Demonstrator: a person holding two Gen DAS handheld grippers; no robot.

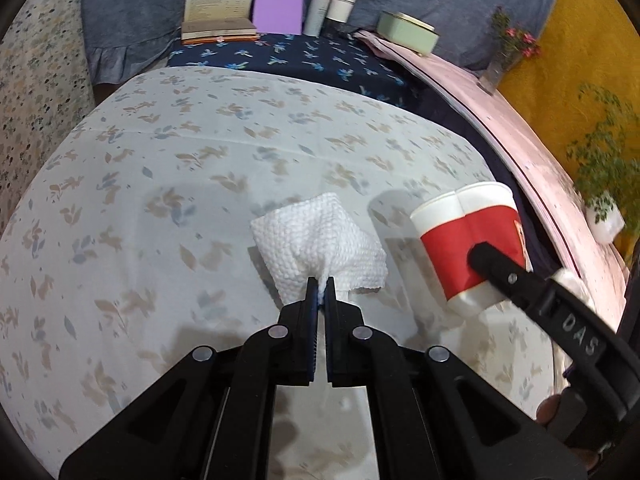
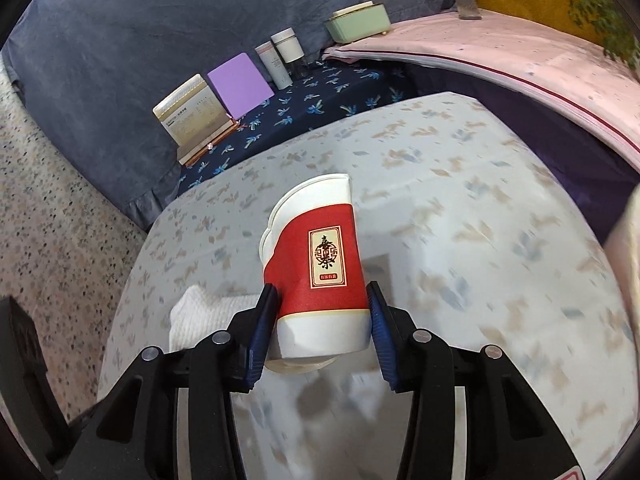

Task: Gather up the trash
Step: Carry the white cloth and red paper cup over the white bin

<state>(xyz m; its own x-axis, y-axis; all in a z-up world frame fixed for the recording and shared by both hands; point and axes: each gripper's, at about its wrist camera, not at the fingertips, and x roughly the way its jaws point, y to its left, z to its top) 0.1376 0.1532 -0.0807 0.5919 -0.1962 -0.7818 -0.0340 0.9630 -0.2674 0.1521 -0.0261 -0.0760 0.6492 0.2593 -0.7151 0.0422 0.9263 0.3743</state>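
A white textured paper napkin [image 1: 320, 236] hangs from my left gripper [image 1: 320, 284], which is shut on one of its corners above the floral tablecloth [image 1: 160, 200]. To the right of it a crumpled red and white paper cup [image 1: 452, 240] is squeezed on both sides by my right gripper, one black finger [image 1: 504, 272] of which crosses its side. In the right wrist view the cup [image 2: 316, 256] lies dented between the blue pads of the right gripper [image 2: 322, 304], lifted off the table. The napkin [image 2: 200, 316] shows just left of it.
At the far end on a dark blue cloth stand a book [image 1: 218, 4], a purple box [image 1: 278, 6], two tubes [image 1: 330, 10] and a green tin [image 1: 408, 32]. A pink-covered ledge [image 1: 520, 128] with plants [image 1: 600, 168] runs along the right. Speckled floor [image 2: 60, 220] lies left.
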